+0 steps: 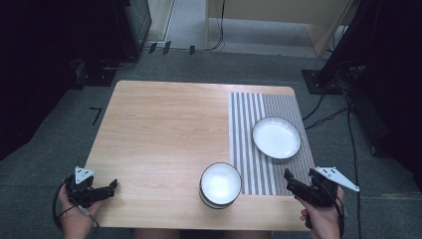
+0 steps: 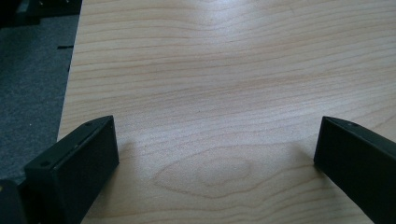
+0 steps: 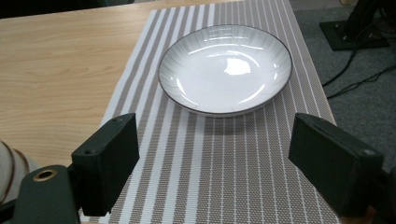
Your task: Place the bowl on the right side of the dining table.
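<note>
While my right gripper [image 1: 290, 180] hangs over the near right corner of the table [image 1: 164, 134], its jaws stand wide apart with nothing between them and nothing touched. In the right gripper view they frame bare striped placemat [image 3: 219, 168], and the white plate [image 3: 225, 69] lies beyond them, flat on the mat, apart from both jaws. From the high view the plate [image 1: 276, 137] sits toward the mat's far right part, its rim close to the mat's right edge. The stacked bowls [image 1: 220, 184] stand just left of the mat [image 1: 249, 139], near the table's front edge, their rim about touching the mat's left border; the right gripper is near them, with a strip of mat between. My left gripper [image 1: 110, 186] rests at the near left corner, jaws likewise spread wide and empty. In the left gripper view they flank plain wood [image 2: 210, 93], and the table's left edge runs close beside the left-hand jaw with grey floor [image 2: 28, 84] past it. Open tabletop reaches from there across the whole left half and far side. To the right, the mat ends right at the table edge, cables [image 1: 323, 117] on the floor beyond.
</note>
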The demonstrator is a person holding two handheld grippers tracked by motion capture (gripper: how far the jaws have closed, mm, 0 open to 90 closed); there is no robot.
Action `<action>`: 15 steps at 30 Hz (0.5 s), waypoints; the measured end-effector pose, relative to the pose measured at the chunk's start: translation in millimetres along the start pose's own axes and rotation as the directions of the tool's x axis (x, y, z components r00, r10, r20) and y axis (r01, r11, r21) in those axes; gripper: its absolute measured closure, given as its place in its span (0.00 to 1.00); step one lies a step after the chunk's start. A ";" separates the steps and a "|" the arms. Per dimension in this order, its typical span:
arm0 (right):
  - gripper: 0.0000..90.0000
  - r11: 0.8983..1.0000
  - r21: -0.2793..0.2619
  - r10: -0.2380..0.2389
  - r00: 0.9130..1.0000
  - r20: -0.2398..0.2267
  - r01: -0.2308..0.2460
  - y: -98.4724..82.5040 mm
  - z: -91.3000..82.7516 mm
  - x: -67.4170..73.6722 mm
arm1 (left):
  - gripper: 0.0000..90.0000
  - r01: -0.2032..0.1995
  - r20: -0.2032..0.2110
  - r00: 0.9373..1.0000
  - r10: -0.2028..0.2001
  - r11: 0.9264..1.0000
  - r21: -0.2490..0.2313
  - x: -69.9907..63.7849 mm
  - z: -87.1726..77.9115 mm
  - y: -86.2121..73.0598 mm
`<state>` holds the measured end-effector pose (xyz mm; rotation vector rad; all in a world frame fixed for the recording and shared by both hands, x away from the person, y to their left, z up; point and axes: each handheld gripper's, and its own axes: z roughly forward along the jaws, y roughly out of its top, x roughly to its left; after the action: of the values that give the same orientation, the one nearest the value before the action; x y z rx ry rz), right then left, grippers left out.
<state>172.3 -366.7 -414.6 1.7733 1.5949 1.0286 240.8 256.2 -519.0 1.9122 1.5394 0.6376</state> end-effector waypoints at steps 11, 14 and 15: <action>0.17 0.999 -0.014 -0.035 0.999 -0.037 0.034 9.7 -1.5 24.3 | 0.00 0.000 0.000 1.000 0.000 1.000 0.000 0.0 0.0 0.0; 0.17 0.999 -0.014 -0.045 0.998 -0.052 0.045 11.6 -1.2 30.9 | 0.00 0.000 0.000 1.000 0.000 1.000 0.000 0.0 0.0 0.0; 0.17 0.999 -0.013 -0.046 0.997 -0.055 0.046 11.9 -1.1 32.4 | 0.00 0.000 0.000 1.000 0.000 1.000 0.000 0.0 0.0 0.0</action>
<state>178.6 -336.8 -398.5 1.7063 1.6516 1.0713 240.8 256.2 -519.0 1.9121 1.5393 0.6376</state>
